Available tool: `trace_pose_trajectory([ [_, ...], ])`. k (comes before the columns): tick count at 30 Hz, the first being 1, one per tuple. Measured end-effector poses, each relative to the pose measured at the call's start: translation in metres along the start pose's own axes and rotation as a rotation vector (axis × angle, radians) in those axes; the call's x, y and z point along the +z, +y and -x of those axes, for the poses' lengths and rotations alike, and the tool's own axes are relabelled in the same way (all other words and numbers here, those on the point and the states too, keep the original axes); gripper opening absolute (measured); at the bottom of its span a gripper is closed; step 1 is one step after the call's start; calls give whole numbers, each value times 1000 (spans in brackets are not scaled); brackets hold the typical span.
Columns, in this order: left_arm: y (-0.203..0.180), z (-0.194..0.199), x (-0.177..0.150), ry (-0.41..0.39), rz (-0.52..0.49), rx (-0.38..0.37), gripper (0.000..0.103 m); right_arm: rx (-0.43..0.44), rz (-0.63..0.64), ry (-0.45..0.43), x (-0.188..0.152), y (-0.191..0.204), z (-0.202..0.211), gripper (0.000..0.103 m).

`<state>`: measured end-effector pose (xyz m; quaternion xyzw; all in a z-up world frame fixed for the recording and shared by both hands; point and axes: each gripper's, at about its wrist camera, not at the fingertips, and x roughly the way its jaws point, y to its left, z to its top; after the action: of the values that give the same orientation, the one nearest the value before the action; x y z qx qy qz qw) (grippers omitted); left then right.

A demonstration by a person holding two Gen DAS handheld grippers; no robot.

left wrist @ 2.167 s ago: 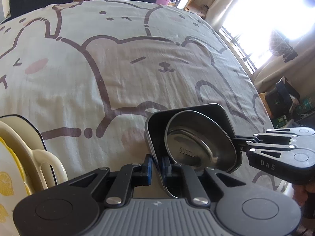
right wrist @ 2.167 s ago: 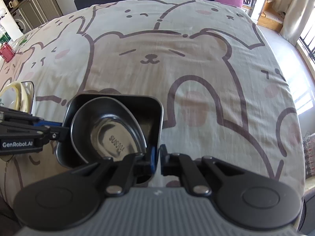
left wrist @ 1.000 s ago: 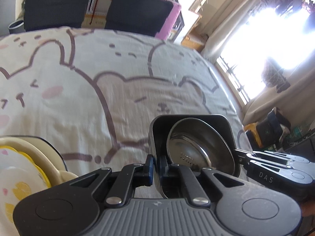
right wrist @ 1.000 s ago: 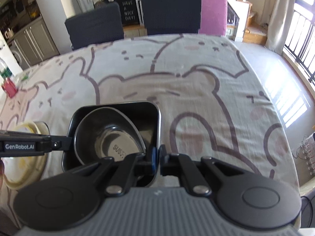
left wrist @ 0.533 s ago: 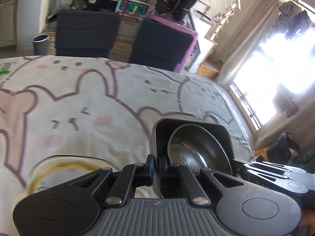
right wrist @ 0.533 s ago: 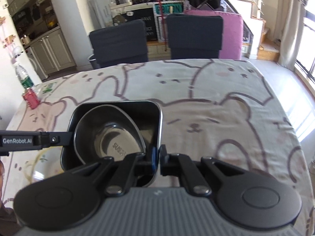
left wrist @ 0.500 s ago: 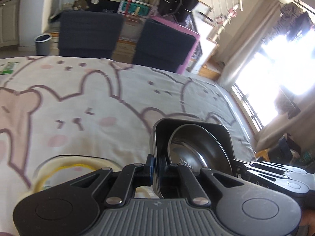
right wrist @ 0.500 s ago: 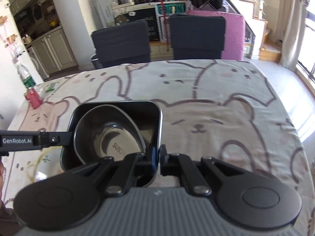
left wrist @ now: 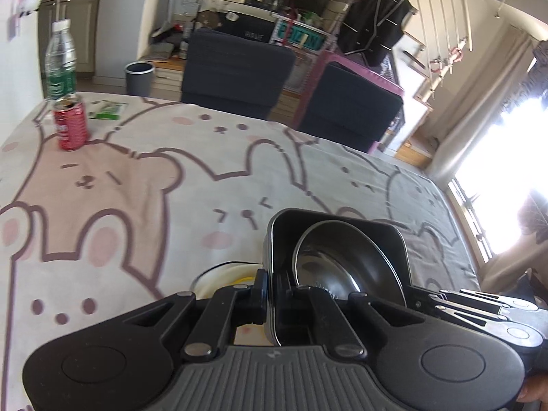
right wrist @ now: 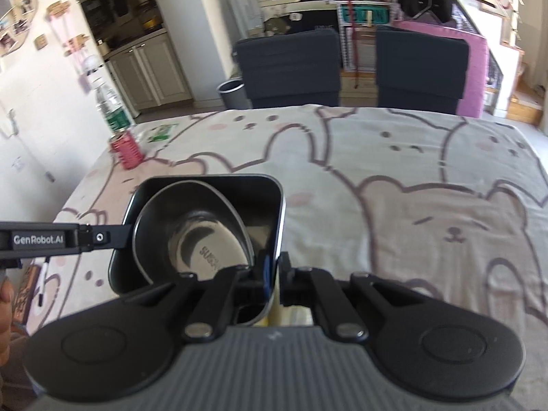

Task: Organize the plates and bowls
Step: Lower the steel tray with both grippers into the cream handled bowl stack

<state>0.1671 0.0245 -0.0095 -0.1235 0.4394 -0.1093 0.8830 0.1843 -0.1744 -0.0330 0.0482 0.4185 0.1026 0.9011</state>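
Observation:
A dark square metal tray (left wrist: 376,229) (right wrist: 246,188) hangs above the table, carried between both grippers. A round steel bowl (left wrist: 342,267) (right wrist: 191,236) lies tilted inside it. My left gripper (left wrist: 270,294) is shut on the tray's near left rim. My right gripper (right wrist: 274,274) is shut on the tray's right rim; it also shows in the left wrist view at the tray's right side (left wrist: 455,303). Under the tray, a cream and yellow dish (left wrist: 226,274) pokes out on the table.
The table wears a bear-print cloth (left wrist: 137,188) (right wrist: 428,178). A red can (left wrist: 71,124) (right wrist: 126,152) and a green-labelled water bottle (left wrist: 61,65) (right wrist: 113,109) stand at the far left corner. Two dark chairs (right wrist: 291,68) sit behind the far edge.
Both grippers have carried the tray with its bowl up and to the left across the table. The cream dish now lies beneath the tray, and the can and bottle have come into sight.

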Motion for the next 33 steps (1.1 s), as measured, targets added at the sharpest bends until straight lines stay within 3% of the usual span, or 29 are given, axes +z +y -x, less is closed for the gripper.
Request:
trace_pose_trajectory([
  [8,24,2,-13,30,24,15,5,37,30,71,-9,28,-14,8],
  [21,25,-26,-25,126,17,42,5,-2,23,186,-27,26,-33,8],
  [33,25,-35,-27,150,3,67,5,-16,27,232,-30,29,-43,9],
])
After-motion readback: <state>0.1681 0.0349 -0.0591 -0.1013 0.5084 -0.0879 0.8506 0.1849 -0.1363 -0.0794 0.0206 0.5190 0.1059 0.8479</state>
